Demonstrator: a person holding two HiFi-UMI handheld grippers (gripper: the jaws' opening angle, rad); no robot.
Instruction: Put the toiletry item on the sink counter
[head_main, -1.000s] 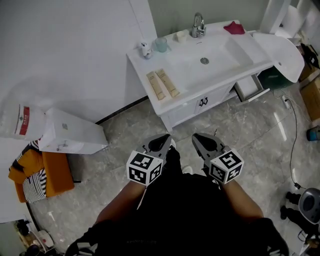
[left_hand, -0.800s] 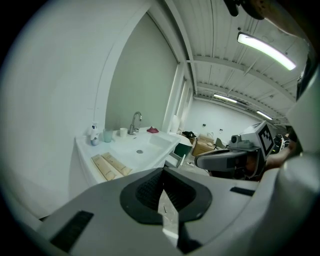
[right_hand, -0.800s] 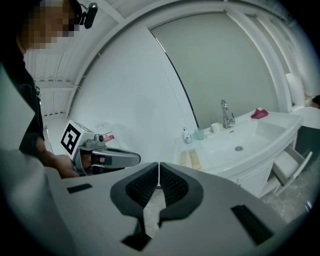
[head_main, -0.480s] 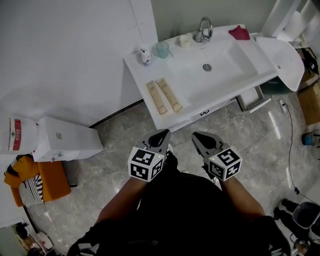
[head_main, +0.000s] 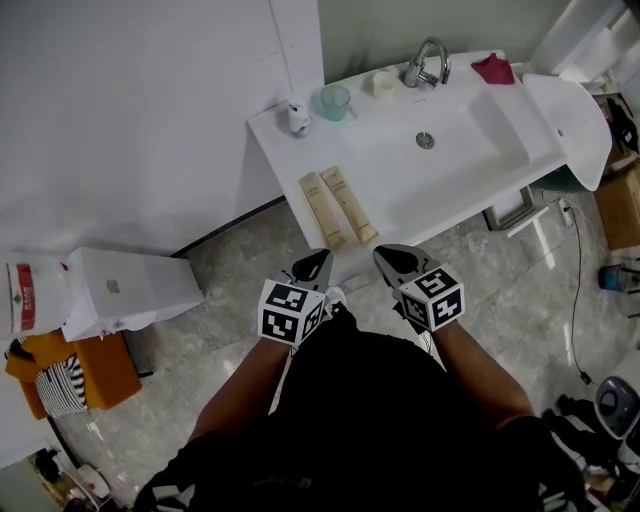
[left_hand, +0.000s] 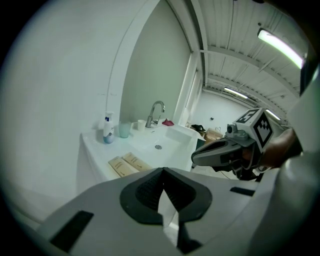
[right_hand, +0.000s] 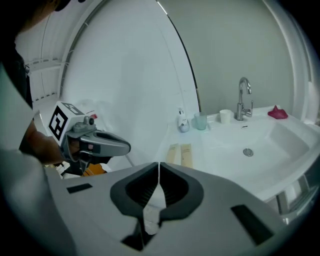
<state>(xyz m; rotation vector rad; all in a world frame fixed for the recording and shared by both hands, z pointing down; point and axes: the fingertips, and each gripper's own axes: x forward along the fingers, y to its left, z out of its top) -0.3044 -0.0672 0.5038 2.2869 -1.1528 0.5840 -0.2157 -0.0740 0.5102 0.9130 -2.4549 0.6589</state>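
Holding nothing in the left gripper (head_main: 320, 258), jaws pressed together; same for the right gripper (head_main: 386, 254), closed and empty. Both hovering low, tips just short of the front edge of the sink counter (head_main: 285, 150). No carrying or placing under way.

Lying side by side on the counter's left part, apart from both grippers: two tan tubes (head_main: 349, 204), probably the toiletry item. Can't tell whether already placed or waiting for pickup; if placed, little left to do.

Along the counter's back, left to right: small white bottle (head_main: 297, 116), green cup (head_main: 335, 101), white cup (head_main: 383, 83), faucet (head_main: 428, 62), red cloth (head_main: 495, 68). White, glossy, flat top with a sunken basin and drain (head_main: 425, 140).

Around it: white bag (head_main: 130, 288) and orange bundle (head_main: 100, 365) far left, white wall, grey marble floor (head_main: 240, 265), part-open drawer (head_main: 515, 210) at right.
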